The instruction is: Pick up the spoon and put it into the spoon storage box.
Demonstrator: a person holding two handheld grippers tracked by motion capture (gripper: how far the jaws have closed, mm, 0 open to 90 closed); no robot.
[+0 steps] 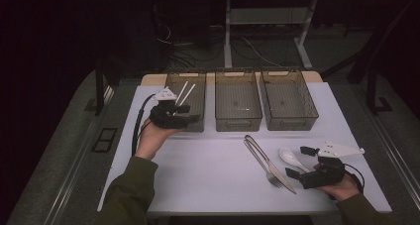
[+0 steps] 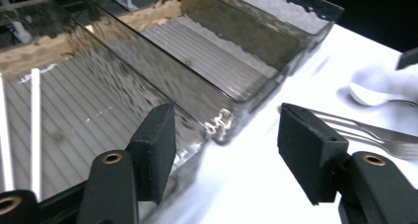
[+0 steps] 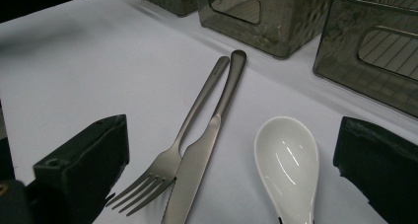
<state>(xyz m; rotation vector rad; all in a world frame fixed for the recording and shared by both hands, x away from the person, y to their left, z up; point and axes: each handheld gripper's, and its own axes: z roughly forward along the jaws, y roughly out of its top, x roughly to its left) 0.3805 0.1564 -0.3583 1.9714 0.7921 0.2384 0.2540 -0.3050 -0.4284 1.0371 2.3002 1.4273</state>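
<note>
We hold our left gripper (image 1: 185, 117) at the near end of the left bin (image 1: 198, 88), its jaws spread with nothing between them; in the left gripper view (image 2: 224, 157) the bin's near corner sits just beyond the pads. Two white chopsticks (image 1: 185, 92) lie side by side inside that bin, just past the jaws, tilted against its floor. To the right stand the middle bin (image 1: 237, 117) and the right bin (image 1: 289, 121). Our right gripper (image 1: 299, 161) rests low at the table's (image 1: 198, 170) near right, jaws wide apart and holding nothing. Between its pads in the right gripper view (image 3: 231, 174) we see the white spoon (image 3: 287, 165), with the knife (image 3: 207, 145) and fork (image 3: 167, 167) touching just left of it.
</note>
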